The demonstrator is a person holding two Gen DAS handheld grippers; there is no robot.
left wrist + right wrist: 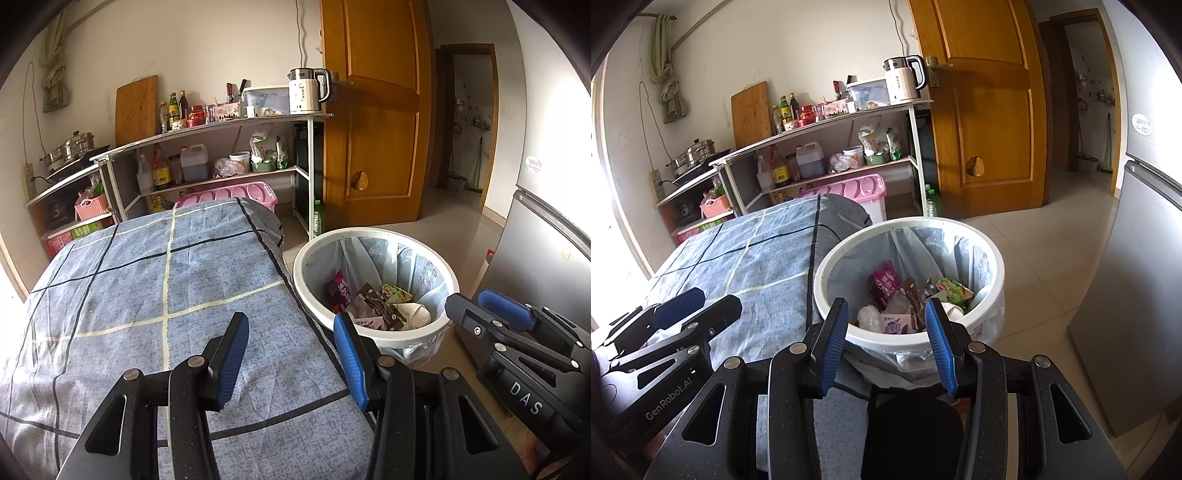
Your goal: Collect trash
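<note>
The trash point(897, 299), a heap of crumpled snack wrappers, a pink packet and white paper, is seen lying inside the white bin point(991, 266), which is lined with a thin plastic bag and stands on the floor just beside the right edge of the table point(166, 280). The table, covered by a blue checked cloth, shows no litter in either view, so collection is judged finished or nearly so; any next move would call for a search beyond the table. The left gripper point(291, 360) is held above the cloth and the right gripper point(886, 341) near the bin's rim, both jaws released and nothing grasped.
</note>
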